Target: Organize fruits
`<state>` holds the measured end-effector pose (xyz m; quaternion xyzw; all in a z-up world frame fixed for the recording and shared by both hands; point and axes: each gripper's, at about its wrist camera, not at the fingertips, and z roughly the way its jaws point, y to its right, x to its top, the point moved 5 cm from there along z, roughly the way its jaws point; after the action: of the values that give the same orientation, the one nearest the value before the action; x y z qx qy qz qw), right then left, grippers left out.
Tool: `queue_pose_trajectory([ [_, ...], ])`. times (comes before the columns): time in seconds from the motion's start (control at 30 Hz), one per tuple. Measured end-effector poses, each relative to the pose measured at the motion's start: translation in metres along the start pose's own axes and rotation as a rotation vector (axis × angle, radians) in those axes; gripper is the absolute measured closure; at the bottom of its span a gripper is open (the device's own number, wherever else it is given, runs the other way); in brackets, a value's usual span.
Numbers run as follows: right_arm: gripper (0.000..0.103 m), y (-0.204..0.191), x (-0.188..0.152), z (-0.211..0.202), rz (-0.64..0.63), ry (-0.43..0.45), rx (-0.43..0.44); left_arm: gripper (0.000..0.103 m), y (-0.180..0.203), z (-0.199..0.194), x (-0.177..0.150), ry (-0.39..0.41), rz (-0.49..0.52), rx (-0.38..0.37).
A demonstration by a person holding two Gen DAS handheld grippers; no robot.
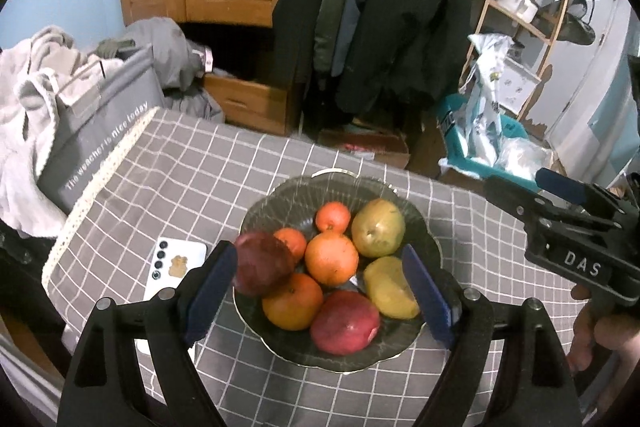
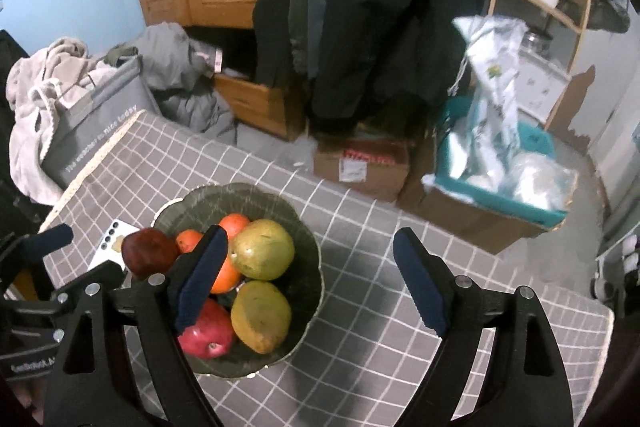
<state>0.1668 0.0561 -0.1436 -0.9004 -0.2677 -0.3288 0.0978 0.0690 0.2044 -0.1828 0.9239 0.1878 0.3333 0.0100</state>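
Note:
A dark glass bowl on the grey checked tablecloth holds several oranges, a green-yellow mango, a yellow mango and a red pomegranate. A dark red fruit rests by the left gripper's left finger at the bowl's left rim. My left gripper is open wide above the bowl. My right gripper is open, just right of the bowl, holding nothing. The dark red fruit also shows in the right wrist view.
A white phone lies left of the bowl. A grey laundry bag with clothes stands at the table's left edge. Cardboard boxes, a teal bin and hanging coats are beyond the far edge.

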Motion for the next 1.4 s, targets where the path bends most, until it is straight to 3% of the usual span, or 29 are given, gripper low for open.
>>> queue_pose_trajectory([
  [0.67,0.016,0.027,0.008,-0.11,0.037,0.191,-0.069,0.002,0.032,-0.086,0.028,0.2,0.071,-0.027],
  [1.03,0.016,0.041,0.0,-0.164,0.056,0.281,-0.093,0.001,0.05,-0.126,0.038,0.291,0.101,-0.042],
  [1.4,0.016,0.058,-0.014,-0.193,0.093,0.327,-0.132,0.001,0.076,-0.143,0.035,0.327,0.159,-0.05],
])
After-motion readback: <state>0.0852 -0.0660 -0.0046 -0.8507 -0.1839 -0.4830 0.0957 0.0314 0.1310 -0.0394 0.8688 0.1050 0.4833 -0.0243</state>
